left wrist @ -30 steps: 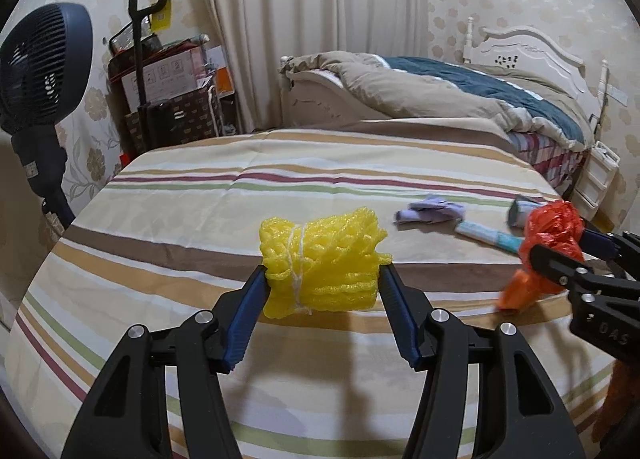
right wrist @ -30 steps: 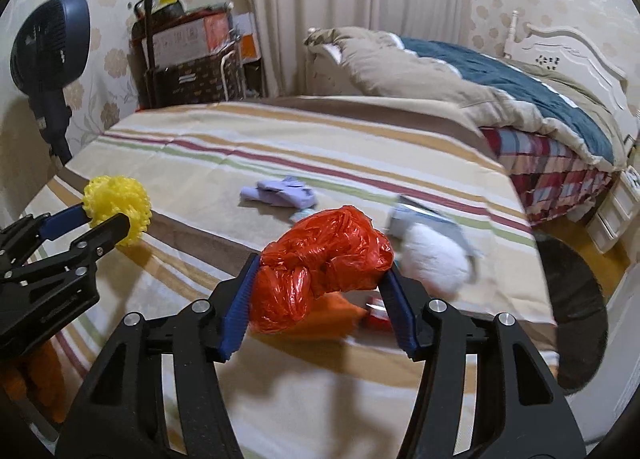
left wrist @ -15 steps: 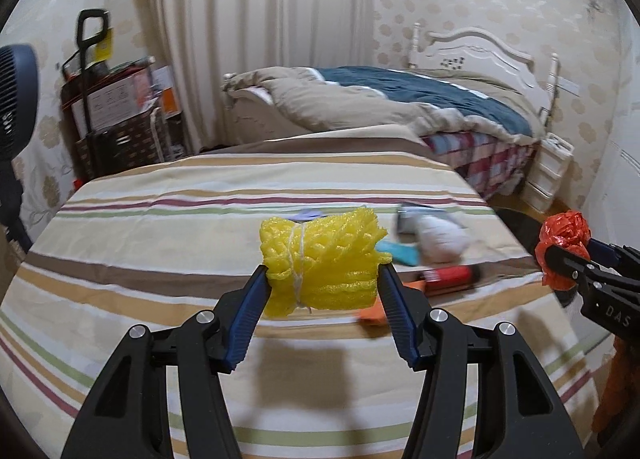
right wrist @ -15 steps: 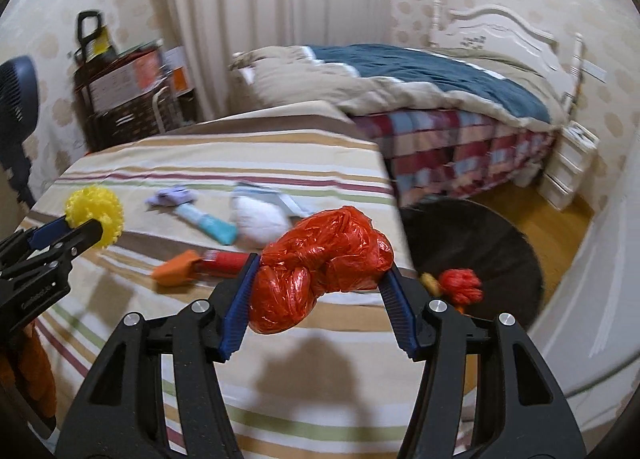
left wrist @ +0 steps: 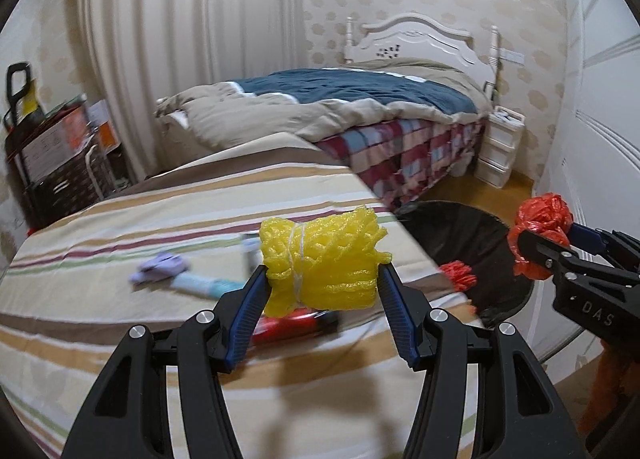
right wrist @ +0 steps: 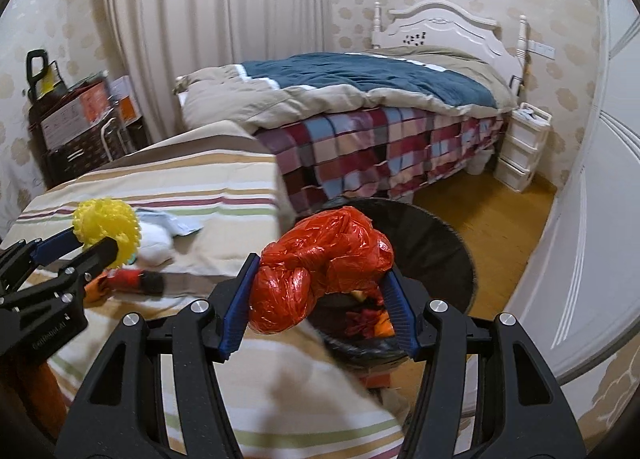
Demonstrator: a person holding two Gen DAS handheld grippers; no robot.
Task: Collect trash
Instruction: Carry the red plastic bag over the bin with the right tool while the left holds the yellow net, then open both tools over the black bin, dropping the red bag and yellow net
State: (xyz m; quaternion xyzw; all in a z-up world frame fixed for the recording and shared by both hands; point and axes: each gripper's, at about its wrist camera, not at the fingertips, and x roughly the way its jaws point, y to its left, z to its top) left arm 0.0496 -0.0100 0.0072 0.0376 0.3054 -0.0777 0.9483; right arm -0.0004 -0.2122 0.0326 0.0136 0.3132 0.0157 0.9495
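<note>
Left gripper (left wrist: 322,291) clamped on a yellow foam net roll (left wrist: 320,261), held above the striped bed cover (left wrist: 160,219). Right gripper (right wrist: 320,305) clamped on a crumpled red plastic bag (right wrist: 324,259), held over the near rim of the black trash bin (right wrist: 436,243) beside the bed. Red and orange scraps already inside the bin.

The yellow foam net (left wrist: 322,261) at centre frame is soft, matt, open-mesh plastic foam. The red bag (right wrist: 324,265) is thin, crinkled, glossy plastic film. Both grippers have matt black plastic arms, ribbed blue pads and shiny metal screws. The striped bedcover (left wrist: 160,215) at left is matt woven cloth. The floor (right wrist: 492,215) at right looks like smooth, glossy wood.
</note>
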